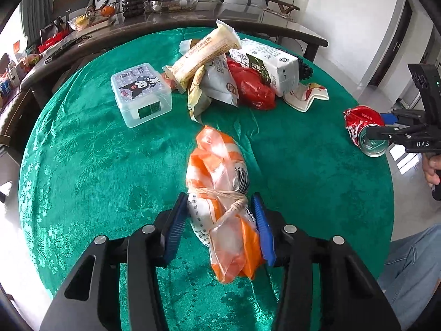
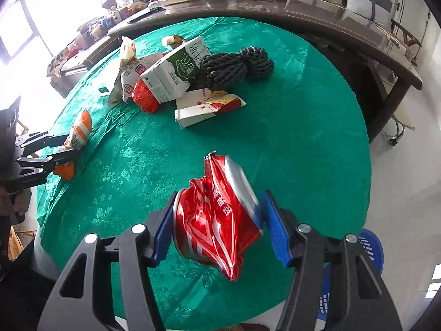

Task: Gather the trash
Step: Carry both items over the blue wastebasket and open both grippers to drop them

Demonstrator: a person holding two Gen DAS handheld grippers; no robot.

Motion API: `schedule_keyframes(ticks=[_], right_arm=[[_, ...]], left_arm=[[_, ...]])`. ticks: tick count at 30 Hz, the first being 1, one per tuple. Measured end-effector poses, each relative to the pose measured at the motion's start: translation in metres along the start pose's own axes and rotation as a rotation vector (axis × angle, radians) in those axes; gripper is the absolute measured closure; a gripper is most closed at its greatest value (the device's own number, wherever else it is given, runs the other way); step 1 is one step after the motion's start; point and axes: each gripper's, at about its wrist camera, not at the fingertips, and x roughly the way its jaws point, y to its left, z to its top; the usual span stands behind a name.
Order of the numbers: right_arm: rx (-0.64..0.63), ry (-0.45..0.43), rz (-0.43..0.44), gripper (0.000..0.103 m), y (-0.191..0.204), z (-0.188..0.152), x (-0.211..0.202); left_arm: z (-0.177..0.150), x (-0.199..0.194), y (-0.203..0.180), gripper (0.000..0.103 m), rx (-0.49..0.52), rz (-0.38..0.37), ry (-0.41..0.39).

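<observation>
Your left gripper point(image 1: 220, 226) is clamped on a crumpled orange-and-white plastic bag tied with pale string point(image 1: 220, 193); its blue pads point(image 1: 176, 226) press both sides of the bundle near the knot, above the near part of the round surface covered in green patterned cloth point(image 1: 82, 165). Your right gripper point(image 2: 217, 226) is clamped on a crushed red aluminium drink can point(image 2: 217, 220), the blue pads point(image 2: 162, 234) against its two flanks, at the right near edge of the same surface. The left wrist view shows that can point(image 1: 363, 129) at the far right, held in black fingers, with a hand point(image 1: 432, 168) below.

Far on the surface lies a heap of trash: a long cream snack wrapper point(image 1: 204, 52), a white-and-green milk carton point(image 1: 270, 66), a crumpled red plastic bag point(image 1: 253, 85) and a pale printed pouch point(image 1: 217, 82). Just left of the heap stands a clear lidded plastic box with a cartoon sticker point(image 1: 140, 93). A coil of dark braided rope point(image 2: 237, 63) lies right of the carton, and a flattened white cardboard box point(image 2: 195, 110) lies nearer.
</observation>
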Motion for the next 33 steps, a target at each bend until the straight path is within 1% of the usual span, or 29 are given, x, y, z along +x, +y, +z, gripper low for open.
schedule_keyframes(ticks=[3,6,9,12,15,17,19,23,25,27,30,31,32,33], right_arm=[[0.097,-0.060,0.016,0.045,-0.028,-0.010,-0.022],[0.189,-0.096,-0.036,0.045,-0.069,-0.029,-0.044],[0.312,-0.110,-0.100,0.045,-0.123,-0.056,-0.064],[0.395,-0.115,-0.181,0.045,-0.167,-0.085,-0.078],[0.475,-0.109,-0.273,0.045,-0.208,-0.114,-0.083],[0.531,-0.106,-0.321,0.045,-0.233,-0.133,-0.081],[0.583,-0.105,-0.358,0.045,-0.255,-0.151,-0.078],[0.674,-0.127,-0.353,0.045,-0.285,-0.178,-0.070],[0.711,-0.133,-0.339,0.045,-0.296,-0.187,-0.066],[0.734,-0.135,-0.321,0.045,-0.304,-0.189,-0.062],[0.755,-0.145,-0.319,0.044,-0.315,-0.193,-0.059],[0.771,-0.152,-0.308,0.044,-0.321,-0.196,-0.058],[0.791,-0.163,-0.287,0.033,-0.325,-0.200,-0.057],[0.806,-0.172,-0.274,0.024,-0.327,-0.199,-0.057]], left_arm=[[0.006,-0.005,-0.013,0.059,0.006,-0.052,-0.017],[0.020,-0.006,-0.050,0.059,0.052,-0.137,-0.026],[0.040,-0.002,-0.107,0.059,0.125,-0.247,-0.031],[0.059,0.008,-0.175,0.059,0.201,-0.350,-0.020],[0.075,0.028,-0.243,0.058,0.280,-0.409,-0.007],[0.083,0.048,-0.287,0.058,0.315,-0.447,0.020],[0.088,0.068,-0.326,0.058,0.347,-0.461,0.038],[0.091,0.114,-0.386,0.058,0.403,-0.465,0.076],[0.091,0.136,-0.407,0.058,0.416,-0.462,0.098],[0.090,0.157,-0.424,0.058,0.424,-0.460,0.121],[0.088,0.185,-0.442,0.056,0.430,-0.462,0.143],[0.088,0.192,-0.448,0.053,0.429,-0.465,0.146],[0.087,0.199,-0.452,0.047,0.424,-0.468,0.147],[0.087,0.203,-0.453,0.028,0.417,-0.468,0.145]])
